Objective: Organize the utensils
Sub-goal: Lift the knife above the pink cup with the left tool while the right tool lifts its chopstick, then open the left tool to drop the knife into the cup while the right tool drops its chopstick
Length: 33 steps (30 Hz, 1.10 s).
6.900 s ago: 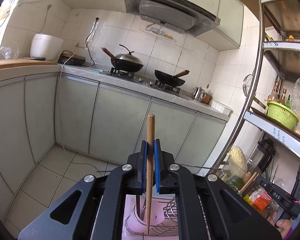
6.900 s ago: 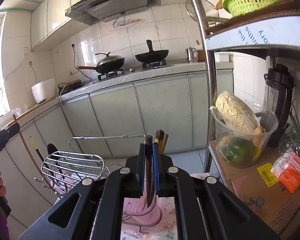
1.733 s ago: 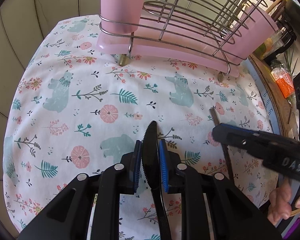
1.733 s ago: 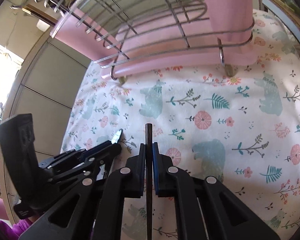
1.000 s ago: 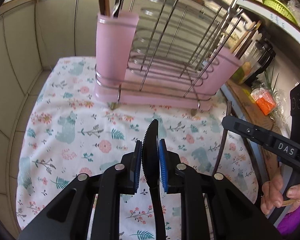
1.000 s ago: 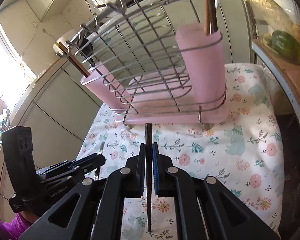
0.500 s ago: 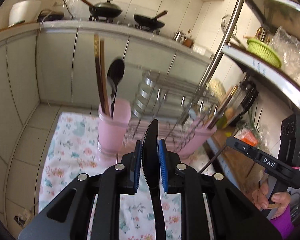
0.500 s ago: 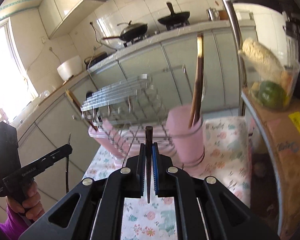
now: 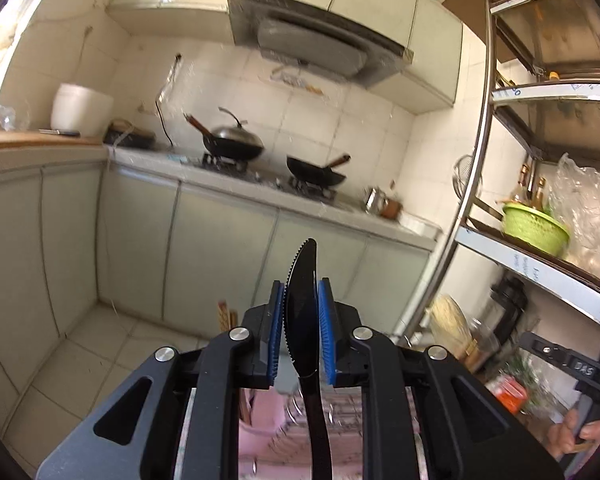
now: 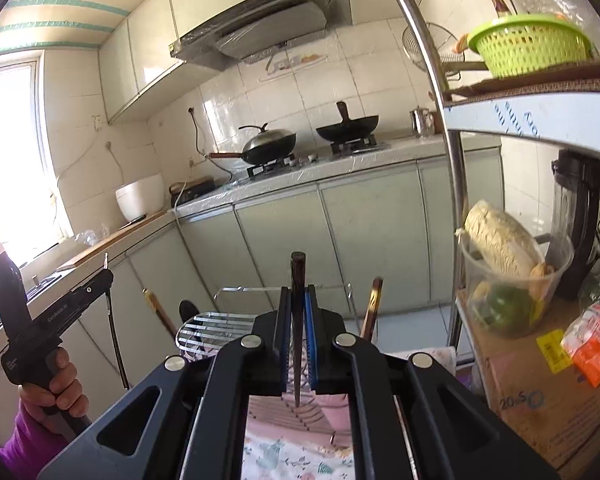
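Observation:
My left gripper (image 9: 299,300) is shut on a black plastic knife (image 9: 304,304), held upright with its serrated tip up. Below it a pink utensil cup (image 9: 260,416) and the wire dish rack (image 9: 332,416) show, blurred, with wooden chopsticks (image 9: 225,317) rising from the cup. My right gripper (image 10: 297,300) is shut on a dark chopstick (image 10: 297,320), held upright above the rack (image 10: 216,330) and its pink cup (image 10: 336,408), which holds a brown chopstick (image 10: 372,306). The left gripper also shows in the right wrist view (image 10: 107,276) at the left, knife hanging below it.
A kitchen counter (image 9: 260,182) with two woks stands ahead. A metal shelf (image 10: 532,116) with a green basket (image 10: 528,46) is on the right, with a cabbage tub (image 10: 508,280) and blender (image 10: 580,216) beneath. The floral cloth (image 10: 292,460) lies under the rack.
Both grippers have lifted from the cloth and tilted up, each still holding its utensil. The rack has dropped to the bottom of both views.

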Tool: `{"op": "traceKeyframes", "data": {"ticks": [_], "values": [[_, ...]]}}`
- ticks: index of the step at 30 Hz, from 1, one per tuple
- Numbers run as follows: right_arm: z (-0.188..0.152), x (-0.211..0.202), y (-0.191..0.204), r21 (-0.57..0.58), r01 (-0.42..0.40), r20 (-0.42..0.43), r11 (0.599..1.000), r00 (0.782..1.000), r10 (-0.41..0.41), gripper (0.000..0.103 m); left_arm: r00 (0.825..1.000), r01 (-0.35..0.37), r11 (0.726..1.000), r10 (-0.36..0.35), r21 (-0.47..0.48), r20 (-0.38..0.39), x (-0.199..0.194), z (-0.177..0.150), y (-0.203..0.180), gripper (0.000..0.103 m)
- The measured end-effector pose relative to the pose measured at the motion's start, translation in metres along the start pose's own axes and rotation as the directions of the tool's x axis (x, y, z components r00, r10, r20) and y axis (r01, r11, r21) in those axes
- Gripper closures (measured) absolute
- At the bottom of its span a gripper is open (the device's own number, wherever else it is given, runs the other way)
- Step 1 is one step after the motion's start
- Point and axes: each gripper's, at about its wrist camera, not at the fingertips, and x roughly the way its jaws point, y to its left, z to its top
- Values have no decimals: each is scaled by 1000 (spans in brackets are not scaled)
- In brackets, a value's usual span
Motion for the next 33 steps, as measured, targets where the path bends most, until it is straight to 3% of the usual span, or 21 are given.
{"op": "traceKeyframes", "data": {"ticks": [5, 13, 24, 33], "values": [[6, 4, -2, -22, 45, 21, 999, 999, -45, 97, 994, -56, 998, 55, 10, 95, 19, -5, 0, 86], [-4, 29, -13, -33, 85, -9, 996, 996, -85, 97, 967, -155, 985, 136, 73, 213, 48, -34, -2, 86], [-24, 63, -22, -31, 83, -97, 996, 992, -86, 97, 966, -196, 971, 167, 138, 195, 76, -69, 0, 86], [-42, 73, -22, -27, 75, -151, 997, 985, -78, 97, 979, -182, 977, 168, 116, 116, 71, -88, 12, 86]]}}
